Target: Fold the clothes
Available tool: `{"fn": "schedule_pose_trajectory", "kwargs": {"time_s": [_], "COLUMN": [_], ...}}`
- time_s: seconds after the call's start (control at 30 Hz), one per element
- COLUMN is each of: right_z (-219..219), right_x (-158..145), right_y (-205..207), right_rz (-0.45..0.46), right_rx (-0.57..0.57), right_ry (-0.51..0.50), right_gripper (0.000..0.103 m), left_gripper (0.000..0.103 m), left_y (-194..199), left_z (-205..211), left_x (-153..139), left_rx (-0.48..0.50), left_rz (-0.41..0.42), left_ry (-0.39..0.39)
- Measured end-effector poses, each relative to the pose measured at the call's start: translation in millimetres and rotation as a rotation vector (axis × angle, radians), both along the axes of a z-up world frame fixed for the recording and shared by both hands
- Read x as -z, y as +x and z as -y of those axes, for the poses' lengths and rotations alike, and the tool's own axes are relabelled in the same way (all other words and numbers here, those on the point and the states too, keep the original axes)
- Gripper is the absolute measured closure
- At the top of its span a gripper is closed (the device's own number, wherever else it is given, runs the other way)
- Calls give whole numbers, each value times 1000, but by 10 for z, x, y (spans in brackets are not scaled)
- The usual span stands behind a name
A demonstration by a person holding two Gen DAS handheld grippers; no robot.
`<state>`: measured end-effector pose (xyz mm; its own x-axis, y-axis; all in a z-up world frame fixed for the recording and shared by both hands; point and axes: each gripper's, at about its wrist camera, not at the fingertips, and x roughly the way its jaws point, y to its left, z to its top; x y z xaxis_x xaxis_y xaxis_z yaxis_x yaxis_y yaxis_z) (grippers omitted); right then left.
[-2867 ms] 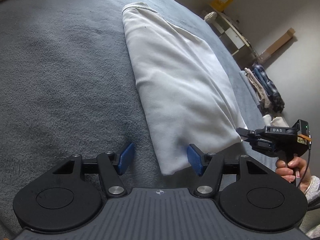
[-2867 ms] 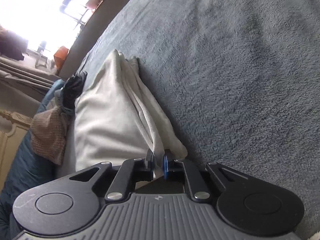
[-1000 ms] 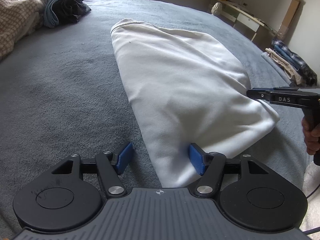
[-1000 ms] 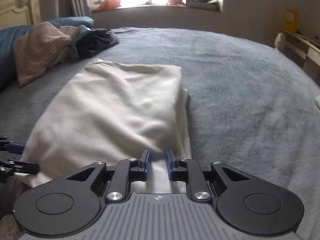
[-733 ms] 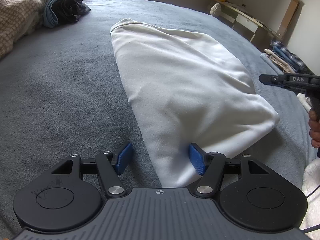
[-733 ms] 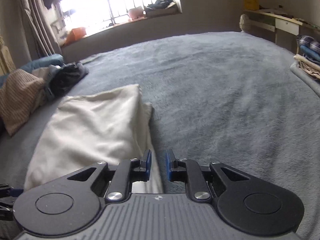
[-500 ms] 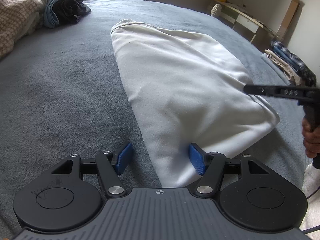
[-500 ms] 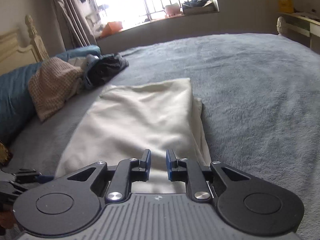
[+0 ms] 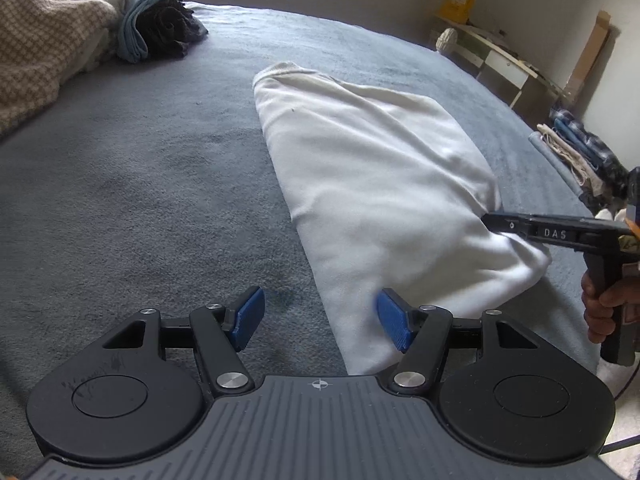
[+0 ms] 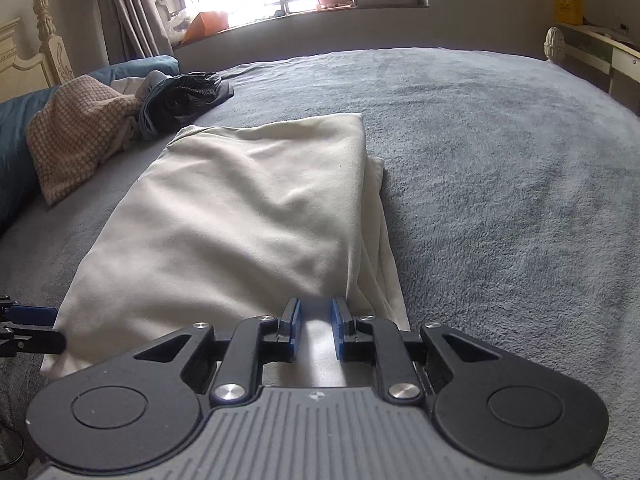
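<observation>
A white garment (image 9: 376, 184), folded lengthwise, lies flat on the grey bed cover (image 9: 140, 184). My left gripper (image 9: 320, 318) is open wide at the garment's near left corner, its right pad over the cloth and its left pad over the bed. My right gripper (image 10: 316, 326) is over the garment's (image 10: 240, 216) near right edge, its jaws a narrow gap apart with cloth between them but not pinched. The right gripper also shows in the left wrist view (image 9: 496, 222), tips over the cloth.
A heap of clothes lies at the head of the bed: a checked beige piece (image 10: 80, 120) and a dark bundle (image 10: 184, 96). Folded clothes (image 9: 580, 148) sit off the bed's right side. A low shelf (image 9: 496, 56) stands by the wall.
The right gripper let go of the garment's corner, swung about, and has come back over the near right edge with its jaws slightly parted. The left gripper stayed open.
</observation>
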<state>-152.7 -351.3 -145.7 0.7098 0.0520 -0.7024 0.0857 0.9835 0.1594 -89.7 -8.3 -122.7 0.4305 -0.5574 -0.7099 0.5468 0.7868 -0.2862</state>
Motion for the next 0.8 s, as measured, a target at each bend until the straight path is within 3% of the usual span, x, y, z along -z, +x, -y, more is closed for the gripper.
{"fn": "schedule_pose_trajectory", "kwargs": {"time_s": [0.2, 0.4, 0.63, 0.8], "right_z": [1, -5, 3, 13], "right_x": [5, 3, 10, 15], "right_y": [12, 16, 11, 2], "right_rz": [-2, -4, -2, 1], "right_rx": [7, 12, 17, 18], "right_ry": [3, 2, 10, 18], "right_gripper": [85, 85, 85, 85], "left_gripper": [40, 42, 46, 49], "left_y": [47, 48, -63, -106], "left_z": [-39, 288, 593, 676], "left_x": [-261, -279, -108, 58], "left_rx": [-19, 53, 158, 192], "left_rz": [84, 121, 150, 180], "left_ry": [-94, -111, -59, 24]}}
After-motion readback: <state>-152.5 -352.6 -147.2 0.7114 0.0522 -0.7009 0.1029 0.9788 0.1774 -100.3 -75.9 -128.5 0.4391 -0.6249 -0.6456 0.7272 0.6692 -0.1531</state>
